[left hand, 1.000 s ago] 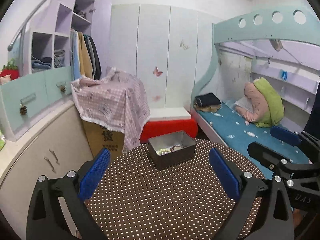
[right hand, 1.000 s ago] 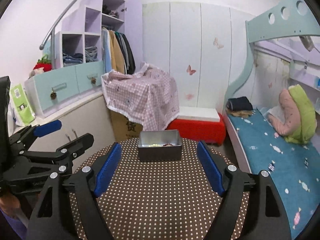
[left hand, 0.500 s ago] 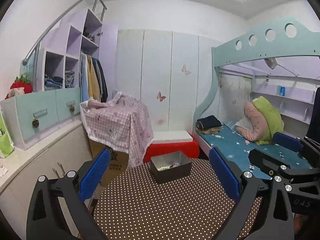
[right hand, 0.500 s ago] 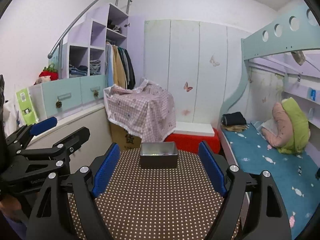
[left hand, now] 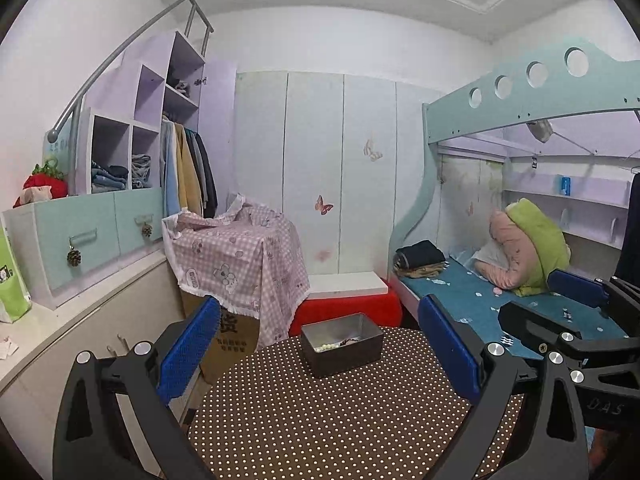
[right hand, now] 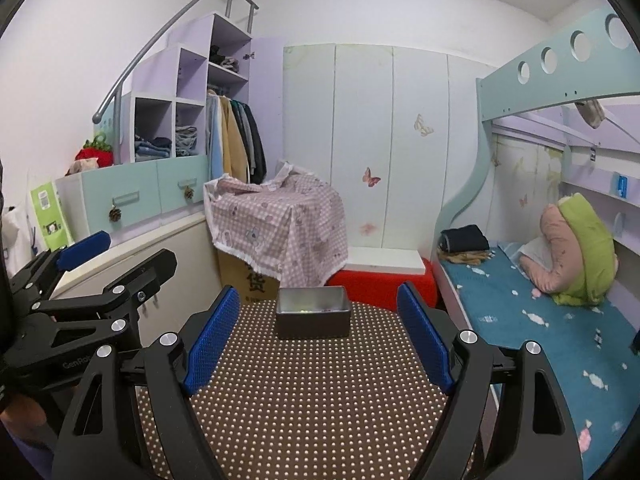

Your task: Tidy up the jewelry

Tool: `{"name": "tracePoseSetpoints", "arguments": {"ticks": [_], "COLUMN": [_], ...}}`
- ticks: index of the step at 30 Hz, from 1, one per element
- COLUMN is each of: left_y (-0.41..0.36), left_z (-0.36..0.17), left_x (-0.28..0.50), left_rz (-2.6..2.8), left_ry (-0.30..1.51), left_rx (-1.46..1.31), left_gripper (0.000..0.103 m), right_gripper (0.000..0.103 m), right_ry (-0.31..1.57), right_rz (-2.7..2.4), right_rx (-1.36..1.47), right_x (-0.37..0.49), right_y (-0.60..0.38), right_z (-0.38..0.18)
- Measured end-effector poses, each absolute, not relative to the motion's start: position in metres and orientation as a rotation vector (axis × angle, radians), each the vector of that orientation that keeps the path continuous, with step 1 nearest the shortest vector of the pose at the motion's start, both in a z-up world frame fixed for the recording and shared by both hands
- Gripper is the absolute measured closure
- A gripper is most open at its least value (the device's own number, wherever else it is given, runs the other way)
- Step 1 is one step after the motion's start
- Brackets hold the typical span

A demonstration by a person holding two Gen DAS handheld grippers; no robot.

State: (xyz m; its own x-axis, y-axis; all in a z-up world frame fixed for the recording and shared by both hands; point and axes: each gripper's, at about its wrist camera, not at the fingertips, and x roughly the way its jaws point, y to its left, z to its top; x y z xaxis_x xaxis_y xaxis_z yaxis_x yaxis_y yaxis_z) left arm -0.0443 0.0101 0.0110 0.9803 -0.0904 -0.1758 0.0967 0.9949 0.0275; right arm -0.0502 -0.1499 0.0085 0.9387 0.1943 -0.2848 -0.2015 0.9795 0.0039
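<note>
Jewelry (left hand: pixel 336 345) lies in a small dark metal box (left hand: pixel 342 344) at the far edge of a round table (left hand: pixel 340 416) with a brown dotted cover. In the left wrist view we make out pale beads and something darker beside them inside the box, but the pieces are too small for us to tell apart. Our left gripper (left hand: pixel 320 350) hangs over the near part of the table with its blue pads (left hand: pixel 188 346) spread wide, holding nothing, well short of the box. At the right edge we see our right gripper (left hand: pixel 560 300), only partly in frame; its far finger is cut by the picture's border. Behind the table stand a cardboard carton (left hand: pixel 236 340) under a pink checked cloth (left hand: pixel 240 256), a red bench (left hand: pixel 352 304) and a bunk bed (left hand: pixel 500 300).

In the right wrist view the box (right hand: pixel 313 317) faces us nearly side-on, so its front wall hides most of the contents; we catch only a few pale specks of jewelry (right hand: pixel 306 310) above the rim. Our right gripper (right hand: pixel 320 338) is spread wide and empty over the table (right hand: pixel 312 396), apart from the box. Our left gripper (right hand: pixel 116 258) shows at the left, fingers parted, its body cut off by the frame; whatever holds it is lost in shadow.
</note>
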Motion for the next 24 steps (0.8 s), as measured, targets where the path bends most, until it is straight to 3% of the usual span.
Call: {"name": "tracePoseSetpoints", "arguments": {"ticks": [2,24], "left_y": [0.009,0.007], "left_z": [0.011,0.007], "left_x": [-0.044,-0.035], "left_rz": [-0.092,-0.1], "left_ry": [0.169,0.181], "left_rx": [0.038,0.034], "left_gripper": [0.007,0.007], "right_gripper": [0.02,0.02], "right_ry": [0.285,0.299], "right_rz": [0.194,0.195], "right_rx": [-0.022,-0.011], "right_x": [-0.049,-0.038], "right_y": [-0.151,-0.154], "right_z": [0.008,0.005]}}
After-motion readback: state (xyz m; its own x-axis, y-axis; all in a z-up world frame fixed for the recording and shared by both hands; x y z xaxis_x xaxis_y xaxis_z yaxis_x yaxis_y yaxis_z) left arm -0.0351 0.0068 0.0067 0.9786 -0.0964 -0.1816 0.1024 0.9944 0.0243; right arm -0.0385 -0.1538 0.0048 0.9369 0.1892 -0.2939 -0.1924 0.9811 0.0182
